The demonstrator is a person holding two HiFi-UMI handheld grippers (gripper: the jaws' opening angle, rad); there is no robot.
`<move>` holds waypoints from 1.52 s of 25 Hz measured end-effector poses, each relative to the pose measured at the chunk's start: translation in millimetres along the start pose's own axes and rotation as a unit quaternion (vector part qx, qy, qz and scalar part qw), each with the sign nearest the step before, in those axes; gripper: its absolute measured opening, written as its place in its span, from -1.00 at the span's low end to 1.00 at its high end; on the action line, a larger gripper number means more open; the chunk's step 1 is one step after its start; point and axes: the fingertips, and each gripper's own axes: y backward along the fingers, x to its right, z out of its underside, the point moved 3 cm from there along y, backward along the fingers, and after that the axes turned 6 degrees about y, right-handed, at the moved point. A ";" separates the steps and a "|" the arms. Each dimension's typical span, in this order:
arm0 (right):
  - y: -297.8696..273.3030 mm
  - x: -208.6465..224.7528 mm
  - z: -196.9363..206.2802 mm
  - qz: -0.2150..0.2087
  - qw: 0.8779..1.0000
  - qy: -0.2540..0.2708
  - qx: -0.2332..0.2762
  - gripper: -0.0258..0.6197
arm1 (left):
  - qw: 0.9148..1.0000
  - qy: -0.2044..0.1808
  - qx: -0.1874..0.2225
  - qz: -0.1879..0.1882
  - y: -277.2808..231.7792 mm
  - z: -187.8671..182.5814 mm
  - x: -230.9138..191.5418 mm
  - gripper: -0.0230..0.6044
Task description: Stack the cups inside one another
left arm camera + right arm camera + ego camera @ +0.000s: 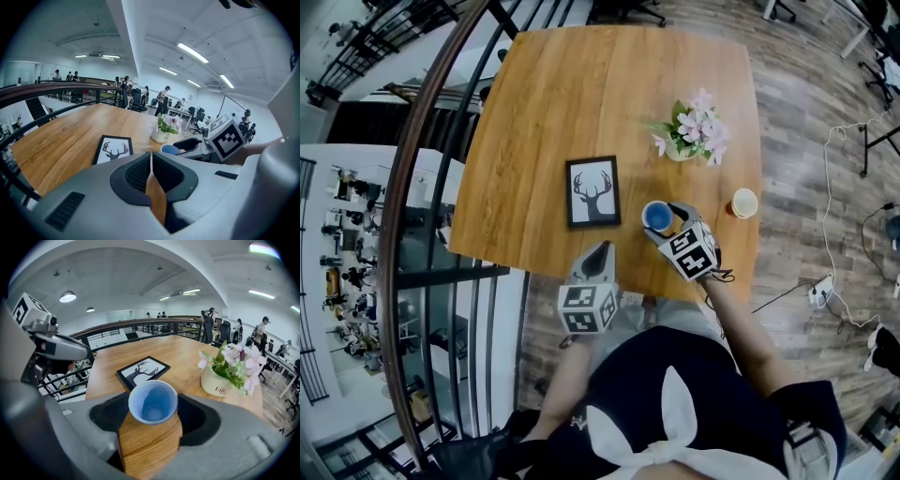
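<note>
Two jaws of our right gripper (pixel 664 225) pinch the upright blue cup (pixel 153 401) just right of the deer picture (pixel 592 191). The orange cup (pixel 744 202) stands farther right. Our left gripper (pixel 601 247), below the picture, is pressed together.

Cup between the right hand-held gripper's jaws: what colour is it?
The cup is light blue; right gripper view shows it best.

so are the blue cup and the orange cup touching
Apart. The head view shows a stretch of bare table between the blue cup and the orange cup.
</note>
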 end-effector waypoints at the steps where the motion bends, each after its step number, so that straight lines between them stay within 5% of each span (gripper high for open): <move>1: 4.6 2.0 -5.2 0.004 1.000 -0.001 0.008 0.07 | 1.000 -0.002 0.002 0.002 -0.1 -1.8 1.0 -0.83; 15: 72.3 2.8 -45.2 0.049 0.995 -0.010 0.088 0.07 | 0.999 -0.036 0.014 0.038 -5.2 -20.6 18.5 -0.83; 38: 106.5 5.9 -29.1 0.087 0.991 -0.030 0.098 0.07 | 0.995 -0.062 0.003 0.081 -12.4 -17.4 51.9 -0.83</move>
